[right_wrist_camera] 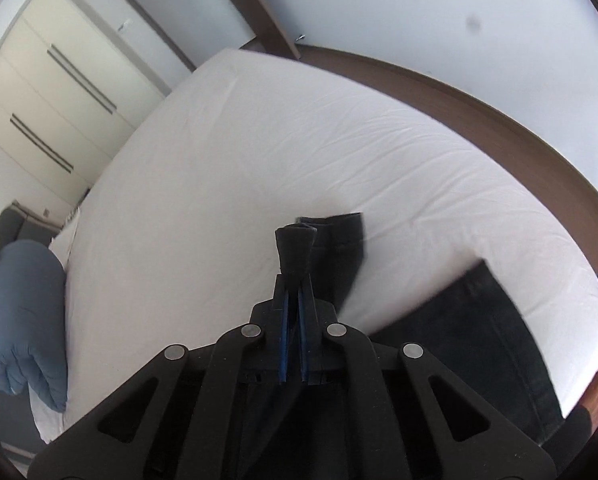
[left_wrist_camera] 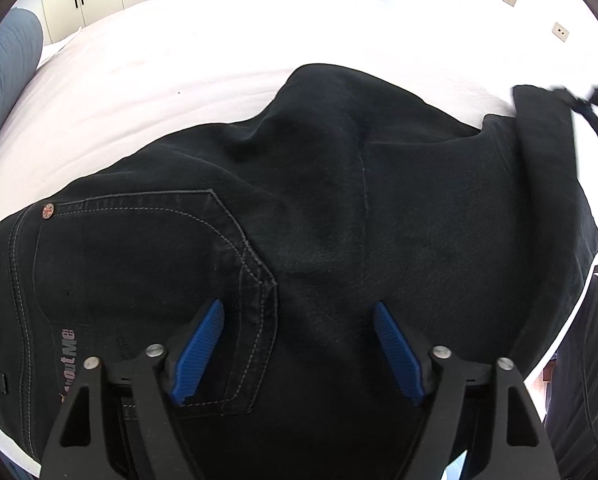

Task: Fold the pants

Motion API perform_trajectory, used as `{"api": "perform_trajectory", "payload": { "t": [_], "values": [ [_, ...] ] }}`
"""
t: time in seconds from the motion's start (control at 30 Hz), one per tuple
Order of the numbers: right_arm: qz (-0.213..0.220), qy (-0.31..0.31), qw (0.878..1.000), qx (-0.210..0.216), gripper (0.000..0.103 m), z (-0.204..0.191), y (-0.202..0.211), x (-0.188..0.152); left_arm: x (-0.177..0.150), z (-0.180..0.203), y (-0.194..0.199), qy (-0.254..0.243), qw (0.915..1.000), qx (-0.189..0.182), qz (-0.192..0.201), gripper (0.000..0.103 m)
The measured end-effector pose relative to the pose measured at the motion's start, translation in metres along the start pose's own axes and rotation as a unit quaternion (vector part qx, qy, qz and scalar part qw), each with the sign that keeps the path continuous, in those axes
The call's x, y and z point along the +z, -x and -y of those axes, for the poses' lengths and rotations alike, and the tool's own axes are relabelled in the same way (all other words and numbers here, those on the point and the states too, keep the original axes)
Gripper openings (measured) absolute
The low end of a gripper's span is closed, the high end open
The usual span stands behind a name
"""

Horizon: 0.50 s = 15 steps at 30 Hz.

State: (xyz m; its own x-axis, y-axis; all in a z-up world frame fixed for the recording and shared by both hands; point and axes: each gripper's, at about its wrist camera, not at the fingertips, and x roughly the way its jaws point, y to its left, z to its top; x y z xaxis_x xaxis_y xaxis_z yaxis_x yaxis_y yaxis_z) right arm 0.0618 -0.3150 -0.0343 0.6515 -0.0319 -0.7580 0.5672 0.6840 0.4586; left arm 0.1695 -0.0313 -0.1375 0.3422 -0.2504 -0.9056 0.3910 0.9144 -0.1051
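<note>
Black denim pants lie on the white bed, waist and back pocket at the lower left of the left wrist view. My left gripper is open, its blue pads spread just above the seat of the pants, holding nothing. My right gripper is shut on the leg hems of the pants and holds them lifted above the bed. More of the pants lies at the lower right of the right wrist view. The lifted leg end also shows in the left wrist view.
A blue-grey pillow lies at the bed's left side. White wardrobes stand beyond the bed. A brown wooden bed frame runs along the far right edge. Wall sockets are on the wall.
</note>
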Motion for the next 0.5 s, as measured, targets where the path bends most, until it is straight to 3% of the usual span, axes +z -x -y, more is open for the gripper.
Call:
{"api": "perform_trajectory", "payload": {
  "t": [0.17,0.33,0.5],
  "values": [
    [0.03,-0.064,0.997,-0.006,0.003,0.079,0.043,-0.043,0.012,0.014,-0.01,0.008,0.9999,0.005,-0.011,0.102],
    [0.027,-0.141,0.99,-0.009,0.003,0.141,0.043,-0.092,0.023,0.025,-0.016,0.038,0.9988,0.026,-0.015,0.103],
    [0.038,-0.148,0.988,-0.007,0.003,0.146,0.038,-0.11,0.032,0.028,-0.021,0.06,0.9977,0.027,-0.018,0.103]
  ]
}}
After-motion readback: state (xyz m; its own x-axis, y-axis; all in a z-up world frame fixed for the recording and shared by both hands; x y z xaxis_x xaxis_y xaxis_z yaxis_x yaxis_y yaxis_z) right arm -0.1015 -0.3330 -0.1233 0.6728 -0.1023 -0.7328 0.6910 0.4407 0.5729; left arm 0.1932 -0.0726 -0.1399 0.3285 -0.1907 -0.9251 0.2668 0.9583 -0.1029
